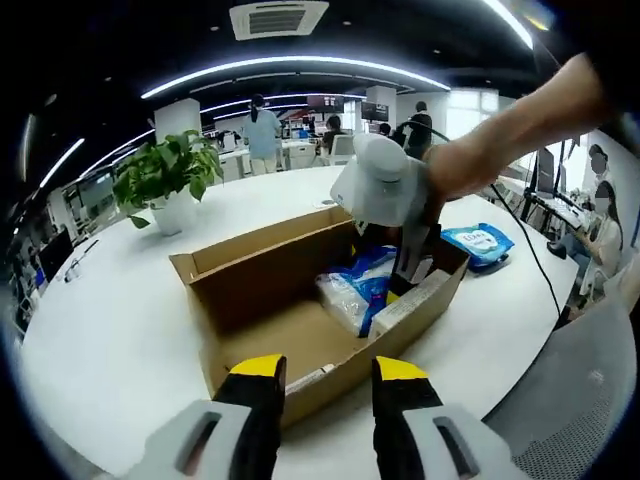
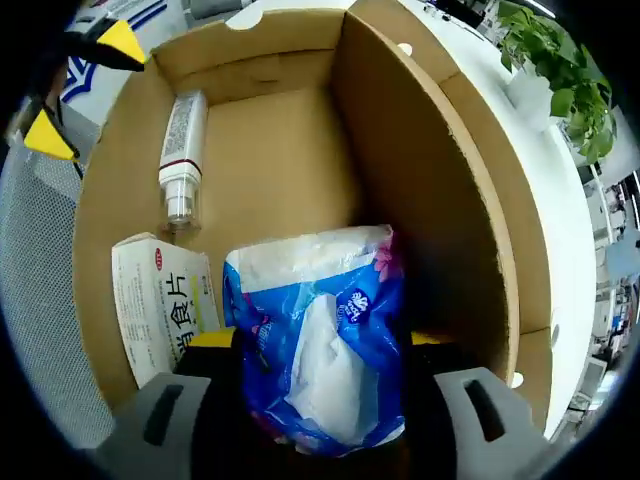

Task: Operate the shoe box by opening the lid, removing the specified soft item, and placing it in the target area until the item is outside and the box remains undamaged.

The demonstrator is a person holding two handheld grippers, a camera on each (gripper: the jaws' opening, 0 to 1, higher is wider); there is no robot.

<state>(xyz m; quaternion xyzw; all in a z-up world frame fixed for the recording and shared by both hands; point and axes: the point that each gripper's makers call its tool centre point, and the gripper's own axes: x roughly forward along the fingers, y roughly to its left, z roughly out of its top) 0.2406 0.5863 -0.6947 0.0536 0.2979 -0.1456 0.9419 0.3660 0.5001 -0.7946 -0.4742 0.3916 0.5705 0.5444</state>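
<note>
An open cardboard shoe box sits on a white table. Inside it lies a blue-and-white soft tissue pack, at its right end. My right gripper, held by a person's arm, reaches down into the box. In the right gripper view the tissue pack sits between the jaws of my right gripper, which press on both its sides. My left gripper hovers open at the box's near wall, holding nothing. Its yellow tips belong to the left gripper seen beyond the box.
A white tube and a small white carton with printed characters lie on the box floor beside the pack. A second blue pack lies on the table right of the box. A potted plant stands at the back left. A grey chair is near.
</note>
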